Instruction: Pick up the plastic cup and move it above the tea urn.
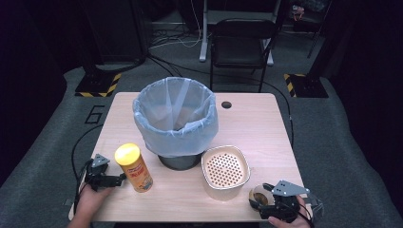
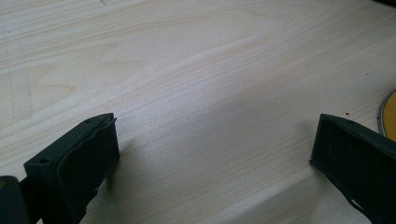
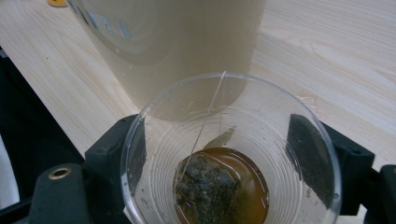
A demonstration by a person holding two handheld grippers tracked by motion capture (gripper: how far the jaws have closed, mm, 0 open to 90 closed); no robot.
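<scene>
On the pale wooden table [image 1: 256, 118], the grey bin lined with a translucent plastic bag [image 1: 176, 118] stands at centre rear. The yellow-lidded cylindrical snack can [image 1: 134, 167] stands before it to the left, just beside my left gripper [image 1: 121, 178]. The square metal container with a perforated insert [image 1: 225, 170] stands front right. My right gripper [image 1: 254, 202] flanks the clear plastic cup [image 3: 229, 154], seemingly touching it, with a tea bag [image 3: 208, 186] inside.

The table [image 1: 266, 128] is pale wood-grain board, smooth with a soft sheen. The cup [image 3: 229, 154] is thin clear plastic, glossy, with a wet tea bag [image 3: 208, 186] of fine paper inside. The strainer container [image 1: 225, 171] looks like matt cream plastic with a perforated top. The bin liner [image 1: 176, 114] is thin, translucent bluish plastic film. The snack can [image 1: 134, 167] has a glossy yellow lid and printed wrap. The gripper pads [image 2: 88, 163] are matt black rubber.
</scene>
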